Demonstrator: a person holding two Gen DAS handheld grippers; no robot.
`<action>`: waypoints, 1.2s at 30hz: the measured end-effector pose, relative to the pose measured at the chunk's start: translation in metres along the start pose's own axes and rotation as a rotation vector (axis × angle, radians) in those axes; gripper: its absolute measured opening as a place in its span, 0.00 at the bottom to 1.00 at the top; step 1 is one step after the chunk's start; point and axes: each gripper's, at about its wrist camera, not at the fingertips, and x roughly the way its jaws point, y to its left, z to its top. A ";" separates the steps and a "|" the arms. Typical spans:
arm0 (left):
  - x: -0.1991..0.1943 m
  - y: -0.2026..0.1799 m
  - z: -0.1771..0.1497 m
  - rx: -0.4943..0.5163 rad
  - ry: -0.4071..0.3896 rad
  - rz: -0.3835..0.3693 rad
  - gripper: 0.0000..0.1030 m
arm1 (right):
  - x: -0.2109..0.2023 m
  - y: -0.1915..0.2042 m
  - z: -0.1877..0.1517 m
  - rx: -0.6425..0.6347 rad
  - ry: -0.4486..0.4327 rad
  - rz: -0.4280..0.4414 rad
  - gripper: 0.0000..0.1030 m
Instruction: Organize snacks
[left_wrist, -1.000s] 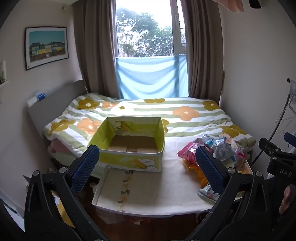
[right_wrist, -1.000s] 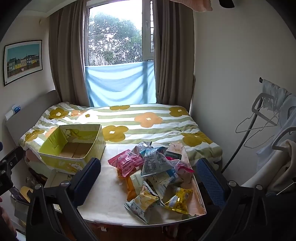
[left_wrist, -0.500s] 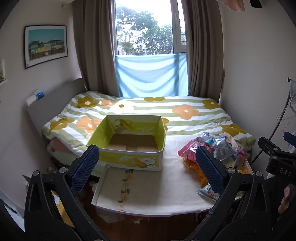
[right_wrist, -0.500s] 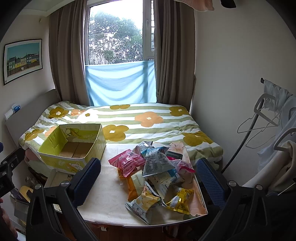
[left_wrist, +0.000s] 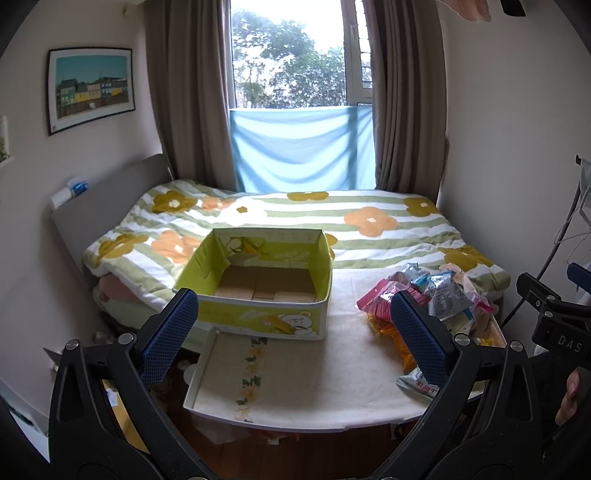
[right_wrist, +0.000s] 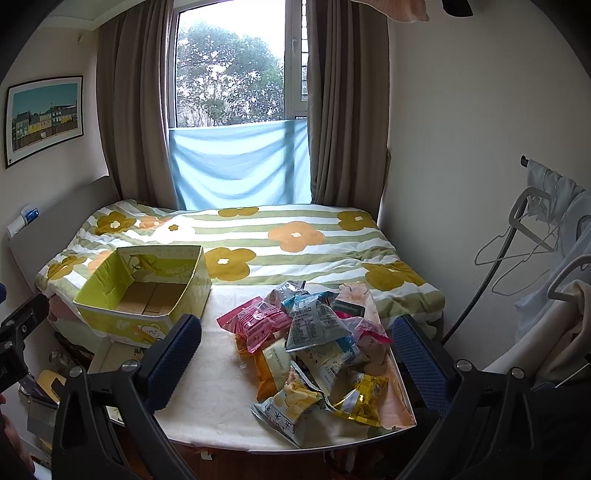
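An empty yellow-green cardboard box (left_wrist: 258, 284) (right_wrist: 144, 295) stands on the left of a white table (left_wrist: 314, 376) (right_wrist: 214, 387). A pile of several snack packets (right_wrist: 310, 343) (left_wrist: 428, 302) lies on the table's right side: pink, grey-blue, orange, yellow and white bags. My left gripper (left_wrist: 295, 332) is open and empty, held back from the table's near edge, facing the box. My right gripper (right_wrist: 297, 354) is open and empty, held back above the near edge, facing the pile.
A bed with a flowered green-striped quilt (left_wrist: 332, 225) lies behind the table. A window with brown curtains (right_wrist: 236, 74) is at the back. Clothes hangers and garments (right_wrist: 546, 258) hang at the right. The right gripper's body (left_wrist: 554, 321) shows at the left view's right edge.
Both views have shifted very slightly, with the table and box sitting a touch higher in frame. Both grippers stay open and nothing on the table has moved.
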 end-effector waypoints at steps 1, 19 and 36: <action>0.001 0.000 0.000 0.000 0.001 -0.002 1.00 | 0.000 0.001 -0.001 0.000 0.000 -0.002 1.00; 0.008 0.013 0.003 -0.006 0.079 -0.043 1.00 | 0.004 0.003 0.000 -0.002 0.011 -0.012 1.00; 0.089 -0.006 -0.005 0.030 0.159 -0.213 1.00 | 0.049 -0.002 -0.004 0.021 0.120 -0.102 1.00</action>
